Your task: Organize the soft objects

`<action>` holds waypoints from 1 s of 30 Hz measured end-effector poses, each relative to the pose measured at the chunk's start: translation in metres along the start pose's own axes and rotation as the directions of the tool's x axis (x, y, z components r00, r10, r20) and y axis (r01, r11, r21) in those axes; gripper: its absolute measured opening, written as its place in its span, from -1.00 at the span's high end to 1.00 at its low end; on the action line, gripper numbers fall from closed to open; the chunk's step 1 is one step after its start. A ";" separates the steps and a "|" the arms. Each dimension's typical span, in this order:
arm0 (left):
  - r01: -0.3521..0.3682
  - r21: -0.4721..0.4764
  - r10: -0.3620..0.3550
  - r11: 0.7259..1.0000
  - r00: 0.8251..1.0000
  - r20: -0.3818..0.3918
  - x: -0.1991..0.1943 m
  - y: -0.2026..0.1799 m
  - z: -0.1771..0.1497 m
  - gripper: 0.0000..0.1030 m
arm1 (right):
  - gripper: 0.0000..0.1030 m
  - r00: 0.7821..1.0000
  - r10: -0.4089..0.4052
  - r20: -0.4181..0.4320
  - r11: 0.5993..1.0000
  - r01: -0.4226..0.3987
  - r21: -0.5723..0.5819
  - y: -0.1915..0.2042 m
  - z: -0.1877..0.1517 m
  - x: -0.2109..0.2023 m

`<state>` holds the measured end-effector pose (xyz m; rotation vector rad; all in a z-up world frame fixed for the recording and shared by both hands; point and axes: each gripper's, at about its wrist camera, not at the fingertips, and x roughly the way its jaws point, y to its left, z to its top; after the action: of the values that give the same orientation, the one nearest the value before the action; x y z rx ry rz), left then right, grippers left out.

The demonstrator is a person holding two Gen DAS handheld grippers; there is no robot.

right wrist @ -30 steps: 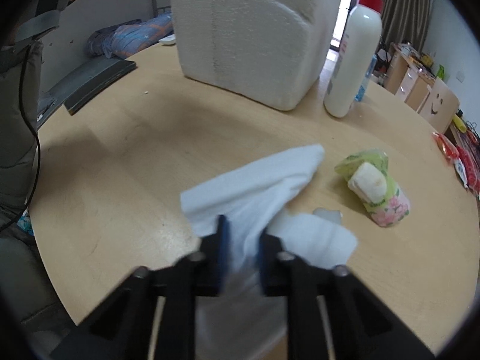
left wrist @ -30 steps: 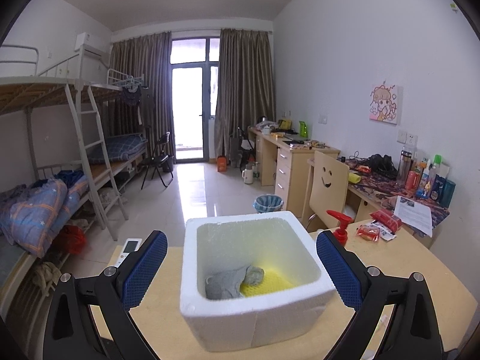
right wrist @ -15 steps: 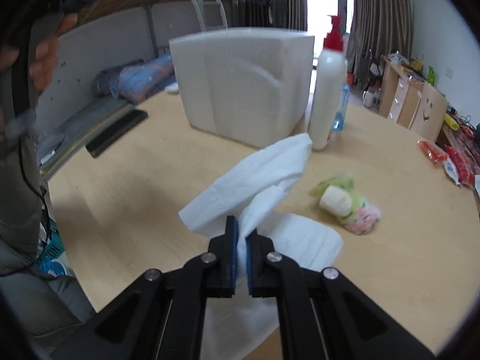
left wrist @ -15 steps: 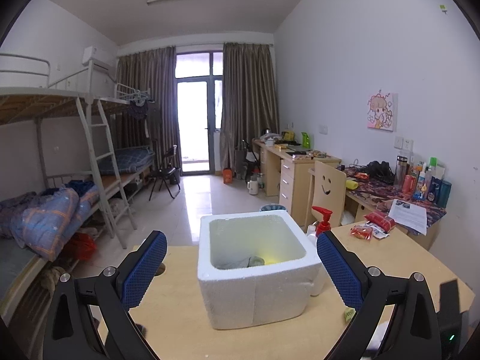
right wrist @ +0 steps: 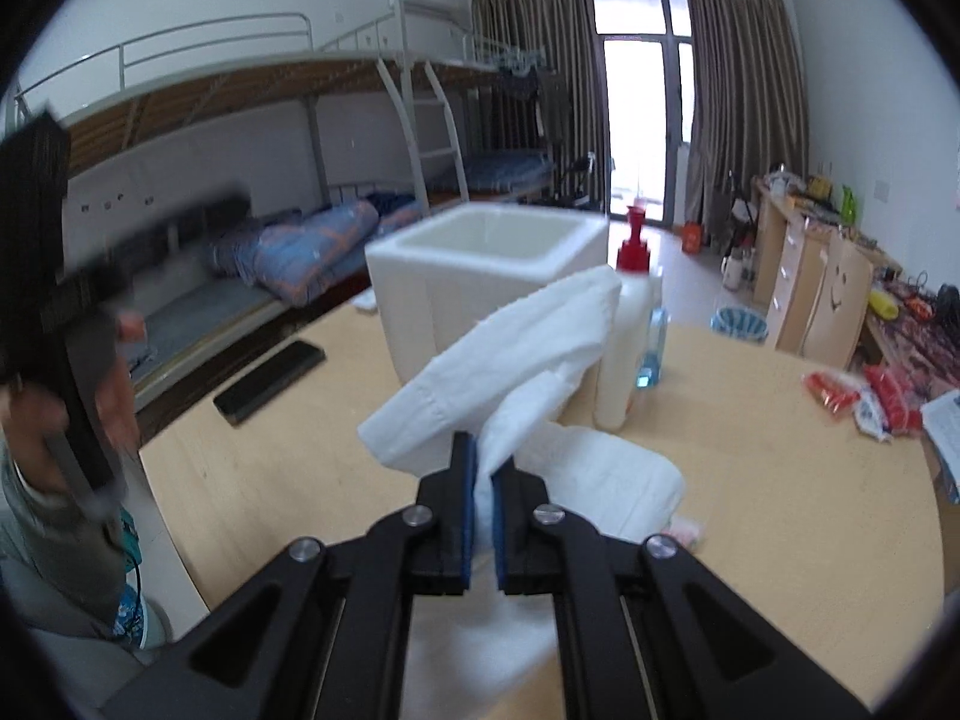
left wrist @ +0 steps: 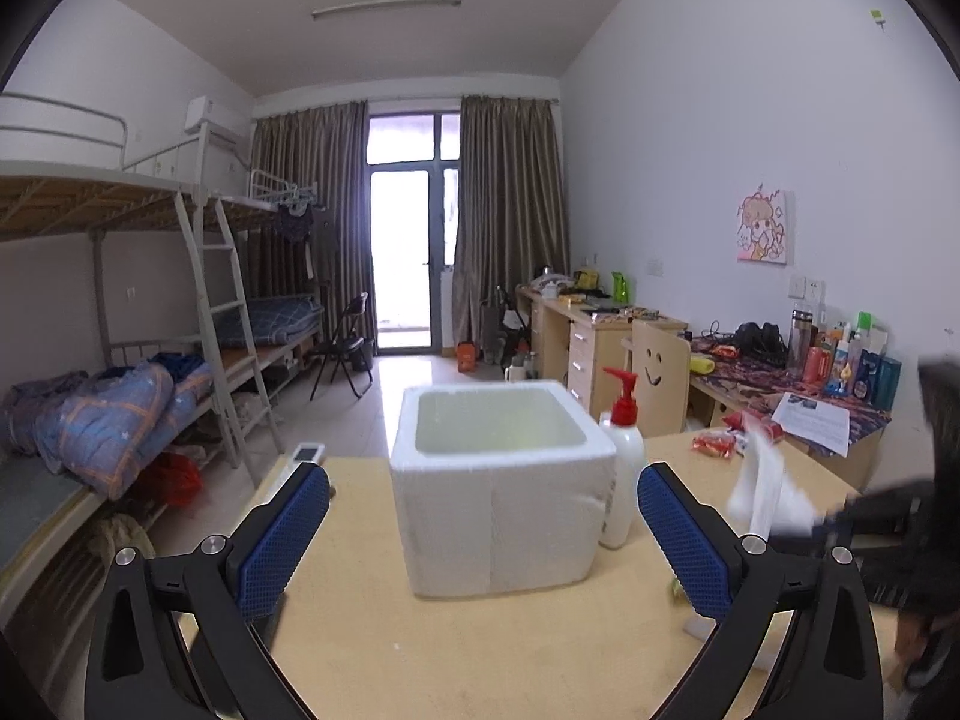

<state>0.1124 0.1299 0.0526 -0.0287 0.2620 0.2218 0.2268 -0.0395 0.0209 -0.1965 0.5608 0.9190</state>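
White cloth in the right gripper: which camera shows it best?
The right wrist view: the white cloth fills the centre, pinched in the right gripper. The left wrist view catches it only as a small blurred strip at the right edge.

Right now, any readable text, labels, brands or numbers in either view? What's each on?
No text can be read as words in either view.
Paper sheet on the desk: print too small.
Bottles and cans by the wall: labels blurred.
Red snack packets on the table: print blurred.
Pump bottle: no label visible.
Chair back: a smiley face, no words.
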 end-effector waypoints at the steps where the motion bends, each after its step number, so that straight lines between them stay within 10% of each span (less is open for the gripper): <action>1: -0.003 -0.003 0.003 1.000 1.000 -0.011 0.000 -0.002 -0.006 -0.99 | 0.87 1.000 0.003 0.016 1.000 -0.003 -0.001 0.000 0.005 -0.003; 30: 0.180 -0.014 -0.178 0.984 0.959 -0.222 0.046 -0.063 -0.084 -0.99 | 0.87 0.986 0.151 0.069 0.983 -0.143 -0.115 -0.028 0.059 0.002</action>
<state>0.1483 0.0736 -0.0408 -0.0707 0.4814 0.0366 0.2722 -0.0315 0.0670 -0.2192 0.4575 1.0979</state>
